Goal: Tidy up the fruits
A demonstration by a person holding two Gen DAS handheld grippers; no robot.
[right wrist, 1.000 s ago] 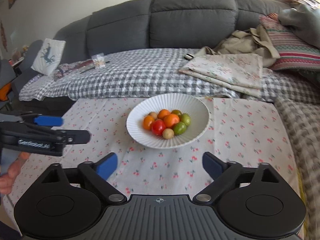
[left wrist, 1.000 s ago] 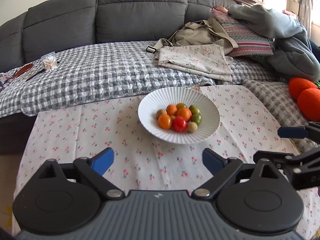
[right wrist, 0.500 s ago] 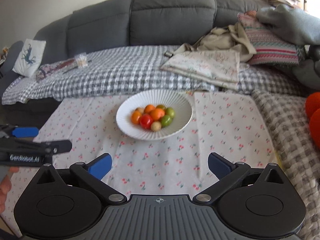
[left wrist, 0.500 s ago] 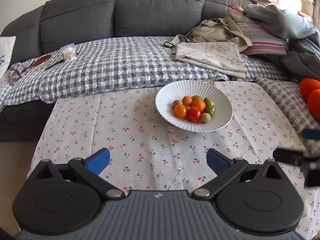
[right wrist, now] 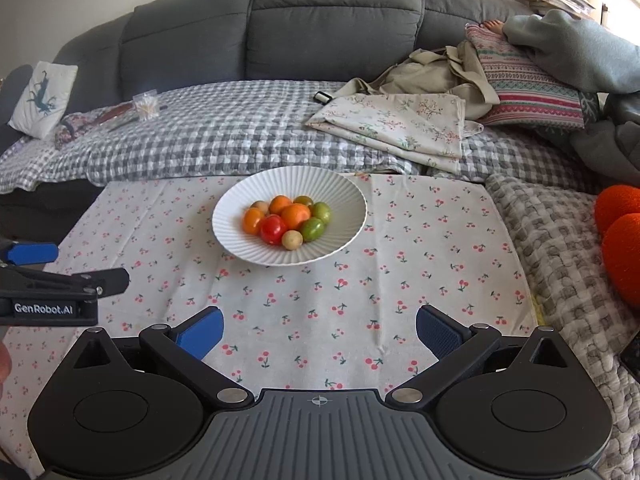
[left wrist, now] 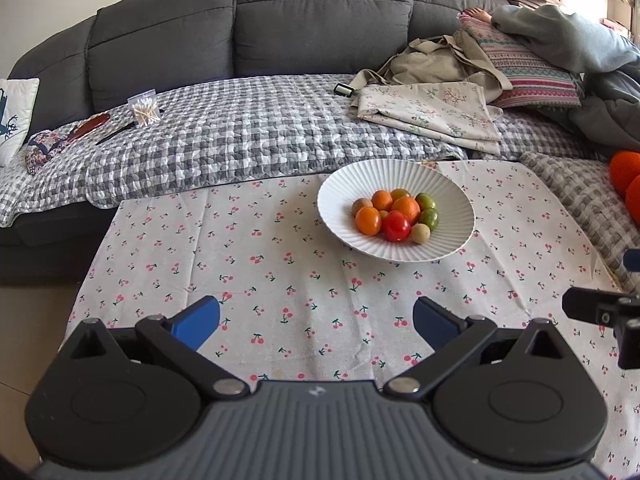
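Blue-padded left hand-held gripper (left wrist: 316, 322), right hand-held gripper (right wrist: 319, 328) released, angled down toward bowl (right wrist: 340, 194).

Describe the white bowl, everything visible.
The white bowl is wide and shallow, with fine ribs running from centre to rim; it looks like matte ceramic. It sits upright on the cherry-print cloth, near the cloth's far edge by the sofa. Small round fruits are piled in its middle: orange, red, green and pale tan. No gripper touches it.
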